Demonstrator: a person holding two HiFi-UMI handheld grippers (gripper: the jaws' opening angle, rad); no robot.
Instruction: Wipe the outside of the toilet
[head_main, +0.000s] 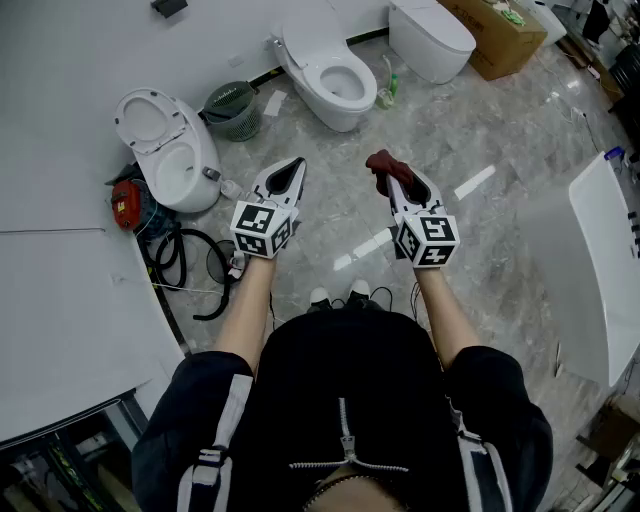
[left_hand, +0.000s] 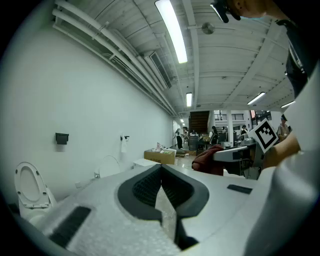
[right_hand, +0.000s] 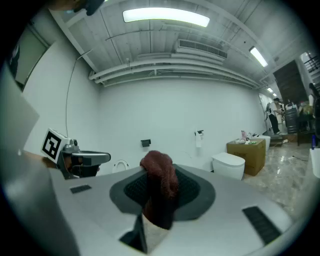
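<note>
Three white toilets stand along the wall ahead. One at the left (head_main: 170, 150) has its lid up, the middle one (head_main: 335, 72) is open, and the right one (head_main: 430, 35) is closed. My right gripper (head_main: 391, 174) is shut on a dark red cloth (head_main: 380, 162), held in the air well short of the toilets. In the right gripper view the cloth (right_hand: 160, 182) bunches up between the jaws. My left gripper (head_main: 296, 164) hovers beside it, shut with nothing in it (left_hand: 161, 169). From the left gripper view the cloth (left_hand: 207, 159) shows off to the right.
A green basket (head_main: 232, 108) sits between the left and middle toilets. A red device (head_main: 125, 203) and black hoses (head_main: 185, 258) lie by the left toilet. A cardboard box (head_main: 500, 38) stands at the far right, and a white panel (head_main: 600, 265) at the right edge.
</note>
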